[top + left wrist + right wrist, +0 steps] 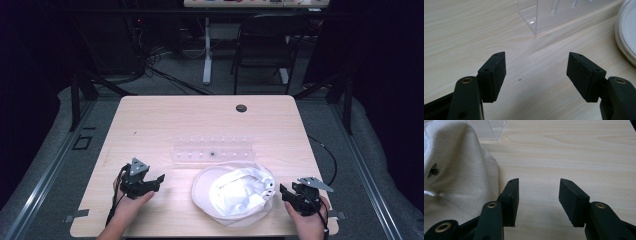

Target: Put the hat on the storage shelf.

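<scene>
While both grippers wait with their jaws spread and nothing between them, the white cap [233, 193] lies upside down on the table [150, 120], near the front edge. Taking the cap as the landmark: the left gripper [150, 181] sits well off its left side, the right gripper [286, 192] just beside its right side, and the clear plastic rack [212, 150] stands just behind it. In the right gripper view the cap's cloth [456, 167] lies close to one jaw, apart from it as far as I can tell. In the left gripper view the brim [627, 32] curves past the far edge.

I judge this the approach, before any grasp. Next, the right gripper should slide toward the cap's near wall and pinch one layer of cloth; the left has farther to travel to the brim.
</scene>
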`<state>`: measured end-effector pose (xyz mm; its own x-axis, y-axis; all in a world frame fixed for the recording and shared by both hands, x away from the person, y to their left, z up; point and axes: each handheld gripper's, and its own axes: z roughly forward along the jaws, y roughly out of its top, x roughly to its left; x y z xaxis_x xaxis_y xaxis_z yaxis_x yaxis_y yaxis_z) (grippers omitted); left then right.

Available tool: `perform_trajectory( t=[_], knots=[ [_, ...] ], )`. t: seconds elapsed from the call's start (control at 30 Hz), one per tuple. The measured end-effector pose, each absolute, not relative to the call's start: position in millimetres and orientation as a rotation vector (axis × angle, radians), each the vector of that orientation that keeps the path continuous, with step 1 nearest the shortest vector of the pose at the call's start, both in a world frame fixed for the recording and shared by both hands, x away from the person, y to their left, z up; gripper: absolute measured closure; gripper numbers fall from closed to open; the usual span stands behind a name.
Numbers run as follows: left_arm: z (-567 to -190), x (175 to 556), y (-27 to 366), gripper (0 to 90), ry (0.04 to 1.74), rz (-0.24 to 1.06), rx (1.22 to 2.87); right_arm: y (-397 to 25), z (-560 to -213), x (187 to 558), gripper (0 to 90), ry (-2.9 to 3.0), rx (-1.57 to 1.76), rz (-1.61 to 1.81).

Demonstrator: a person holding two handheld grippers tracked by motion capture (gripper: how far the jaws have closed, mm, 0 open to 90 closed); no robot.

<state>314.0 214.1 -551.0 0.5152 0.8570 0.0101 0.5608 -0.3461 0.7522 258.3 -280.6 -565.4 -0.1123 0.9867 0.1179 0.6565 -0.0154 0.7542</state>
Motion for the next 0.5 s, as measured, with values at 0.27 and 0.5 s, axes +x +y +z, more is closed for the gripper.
perform_trajectory(
  t=[0.27, 0.5],
  knots=[
    [-549, 311, 210, 32.4, 1.118, 0.568, 2.081, -276, -559, 261, 46.9, 1.872, 1.722, 0.914],
    [-546, 308, 207, 33.0, 1.086, 0.599, 2.089, -272, -550, 266, 47.4, 1.950, 1.728, 0.868]
  ],
)
